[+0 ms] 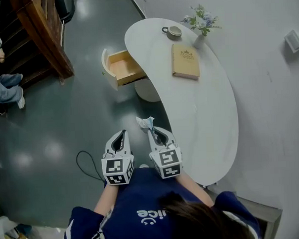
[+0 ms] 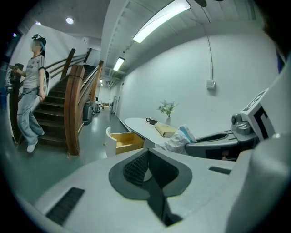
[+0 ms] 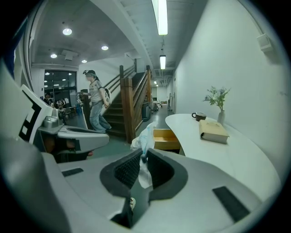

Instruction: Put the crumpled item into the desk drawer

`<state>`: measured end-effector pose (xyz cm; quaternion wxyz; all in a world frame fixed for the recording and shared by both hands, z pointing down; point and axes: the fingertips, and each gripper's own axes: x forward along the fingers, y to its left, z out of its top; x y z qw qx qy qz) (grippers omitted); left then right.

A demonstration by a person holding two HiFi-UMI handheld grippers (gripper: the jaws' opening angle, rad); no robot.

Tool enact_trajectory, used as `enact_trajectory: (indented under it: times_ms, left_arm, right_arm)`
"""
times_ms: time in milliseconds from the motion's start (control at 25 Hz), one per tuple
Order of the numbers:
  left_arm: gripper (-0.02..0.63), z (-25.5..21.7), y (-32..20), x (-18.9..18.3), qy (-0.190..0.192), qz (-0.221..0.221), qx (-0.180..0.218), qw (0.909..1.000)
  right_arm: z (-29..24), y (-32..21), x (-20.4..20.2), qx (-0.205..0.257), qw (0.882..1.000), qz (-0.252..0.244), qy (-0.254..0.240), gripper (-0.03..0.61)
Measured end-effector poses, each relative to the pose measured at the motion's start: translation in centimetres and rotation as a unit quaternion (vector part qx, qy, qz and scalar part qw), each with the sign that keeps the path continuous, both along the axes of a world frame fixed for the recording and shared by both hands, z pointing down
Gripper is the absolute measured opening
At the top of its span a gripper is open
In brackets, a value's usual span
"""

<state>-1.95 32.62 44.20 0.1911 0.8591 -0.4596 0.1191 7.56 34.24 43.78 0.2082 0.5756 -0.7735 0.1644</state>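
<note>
Right gripper view: our right tool (image 3: 142,157) grips the crumpled item (image 3: 145,134), short of the open drawer (image 3: 166,139); next we carry it over. Our left tool (image 2: 146,157) stays out, clenched empty.

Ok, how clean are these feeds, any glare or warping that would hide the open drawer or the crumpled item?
Head view: even, dim light, soft glare patches on the glossy floor, open drawer clear. Left gripper view: fisheye bend, dark corners, ceiling strip light blown out. Right gripper view: same bend; crumpled item close to the lens, slightly soft but readable.
</note>
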Motion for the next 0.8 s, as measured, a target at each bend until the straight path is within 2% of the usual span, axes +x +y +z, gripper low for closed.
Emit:
enact_trajectory:
  times_ms: [200,320,800]
  left_arm:
    - [0.003,0.5,-6.3,-0.9,-0.018,0.018,-0.002,0.9997]
    - [0.004,0.7,-9.3,-1.3,-0.016,0.035,0.0,0.9993]
    - [0.003,1.0,-17.3,-3.8,-0.017,0.071,0.007,0.9973]
  right_arm:
    - [-0.3,-5.3,-0.6,-0.006,1.0,0.021,0.003,0.045]
    - [0.1,-7.8,-1.3,-0.012,1.0,0.029,0.005,0.046]
    - [1.7,-14.6,-4.1,-0.032,0.998,0.056,0.009,0.044]
